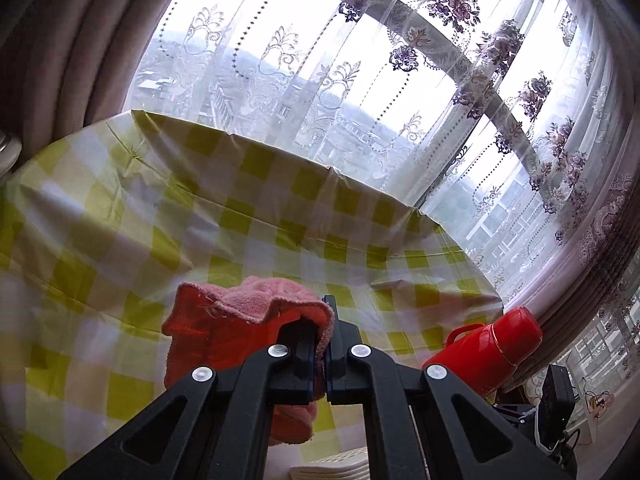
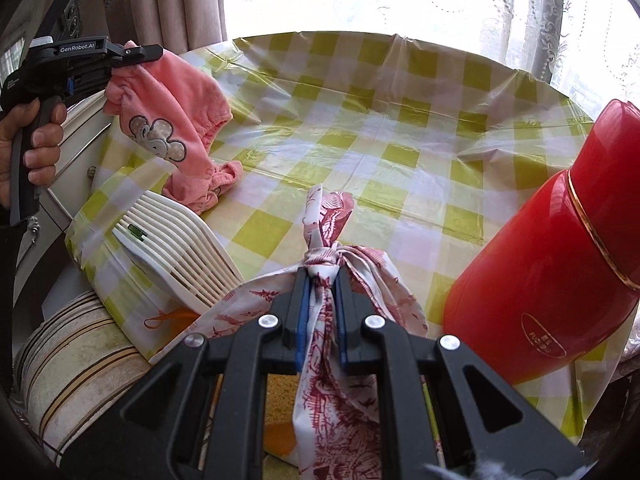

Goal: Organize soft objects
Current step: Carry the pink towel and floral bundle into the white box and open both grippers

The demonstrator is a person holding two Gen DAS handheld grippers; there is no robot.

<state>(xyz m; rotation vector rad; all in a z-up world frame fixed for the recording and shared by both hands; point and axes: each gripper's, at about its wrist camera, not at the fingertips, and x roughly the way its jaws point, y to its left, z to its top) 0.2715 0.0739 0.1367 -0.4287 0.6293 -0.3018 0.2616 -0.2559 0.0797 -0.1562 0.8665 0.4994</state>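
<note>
Flask stands at right on worktop. Rack at left edge. Garment hangs behind rack. Knotted cloth between rack and flask.

A pink terry-cloth garment with gathered, elastic-looking edges and a grey mouse appliqué hangs off the yellow-and-white checked table top, pinched at its upper edge; its lower end droops near the table's left edge, whether touching it is unclear. In the left wrist view the same cloth bunches in soft folds. A white silky scarf printed with red line drawings, tied in a knot, is held just below the knot, one short end sticking up, its tails trailing down.
</note>
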